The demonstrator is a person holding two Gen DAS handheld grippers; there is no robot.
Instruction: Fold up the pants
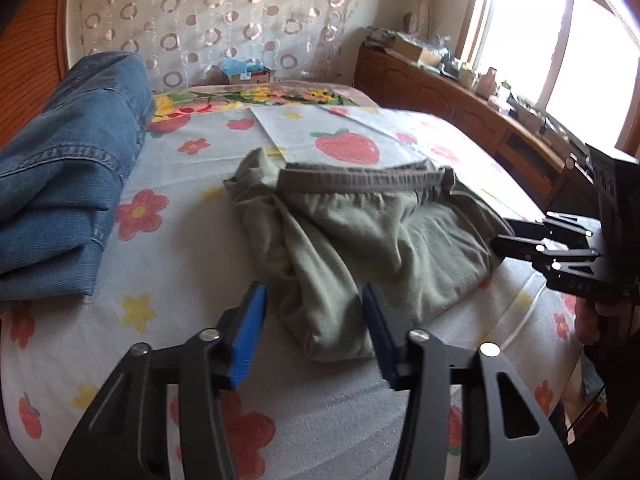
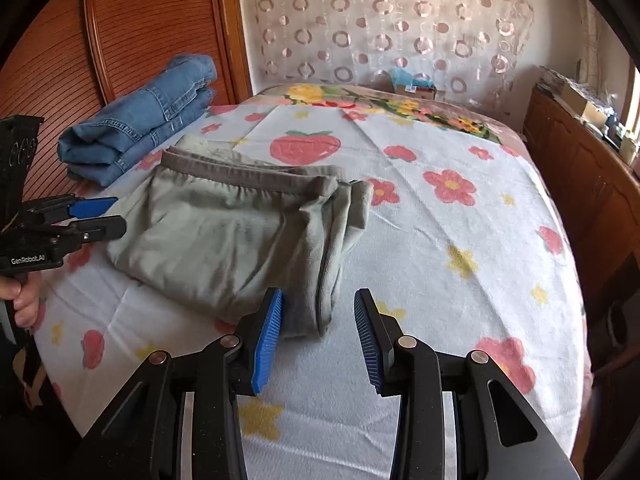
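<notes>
- Where the left wrist view is nearest, the left gripper is seen with its blue pads spread, the jaws apart over the near corner of the green pants; cloth lies between the jaws, but no pad is seen pressing on it.
- In the right wrist view the right gripper is likewise spread; its left pad stands just beside the near folded corner of the pants, and whether it touches the cloth cannot be told. The other pad is clear, over bare sheet.
- No earlier picture is given, so nothing is recorded of jaw motion.
- The pants are noted lying folded into a rough rectangle on the bed, waistband on the far side, some wrinkles and a loose bunch at one far corner.
- The bed is covered by a pale sheet printed with flowers and strawberries.
- Each gripper is seen from the other's camera at the side of the pants, near the fabric edge; a hand is seen on the handle of the left one.
- Folded jeans are recorded farther back, at the left edge of the bed, apart from the pants.
- A ring-patterned curtain hangs beyond the bed; a wooden cabinet runs under a window on the right.
</notes>
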